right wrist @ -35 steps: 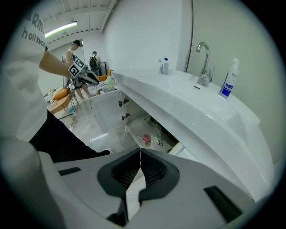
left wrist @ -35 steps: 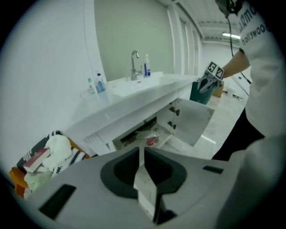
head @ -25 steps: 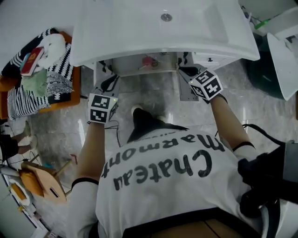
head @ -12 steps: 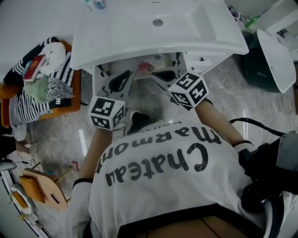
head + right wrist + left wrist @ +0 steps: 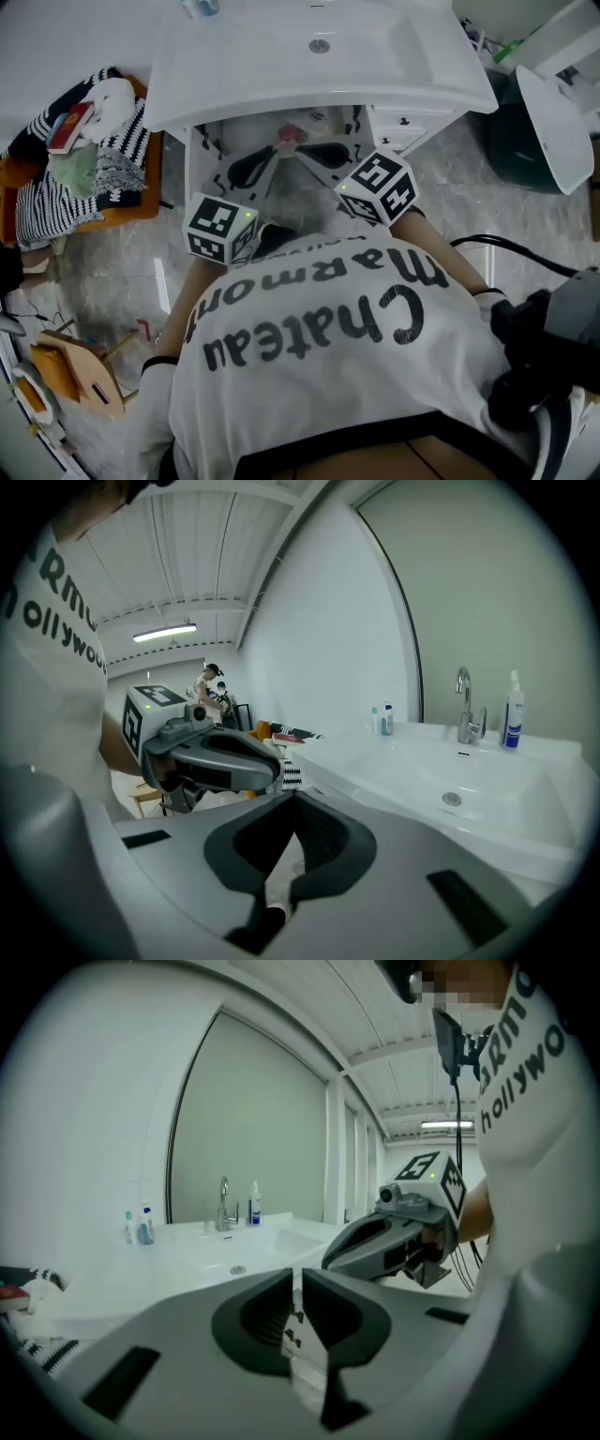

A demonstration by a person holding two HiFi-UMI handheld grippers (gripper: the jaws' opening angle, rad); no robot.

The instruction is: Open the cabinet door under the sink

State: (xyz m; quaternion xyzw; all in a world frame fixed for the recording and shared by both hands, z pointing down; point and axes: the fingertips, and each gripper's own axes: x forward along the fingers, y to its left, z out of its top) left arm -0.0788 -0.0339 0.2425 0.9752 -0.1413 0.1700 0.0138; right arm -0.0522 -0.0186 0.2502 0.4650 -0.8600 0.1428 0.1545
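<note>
Pale marbled floor (image 5: 122, 253), white wall behind.

Head view:
- White sink (image 5: 281, 66) at top, drain centred.
- Cabinet opening below its rim. Cabinet door (image 5: 198, 157) at the left edge, swung out and seen edge-on.
- Small red item (image 5: 289, 134) inside the cabinet.
- Left gripper (image 5: 265, 161) and right gripper (image 5: 307, 154) side by side in front of the opening, tips angled toward each other, neither touching the door.
- White printed shirt (image 5: 319, 356) across the lower frame.
- Striped cloths (image 5: 56, 202) on an orange stool (image 5: 150, 192) at left, dark bin (image 5: 520, 141) at right.

Left gripper view:
- Jaws closed to a thin slit, nothing between them.
- Beyond them the sink top with tap (image 5: 224, 1206) and 3 bottles (image 5: 254, 1204).
- Right gripper just beside, at right.

Right gripper view:
- Jaws fully together, empty.
- Left gripper at left, sink at right, ceiling light (image 5: 165, 632) overhead.
</note>
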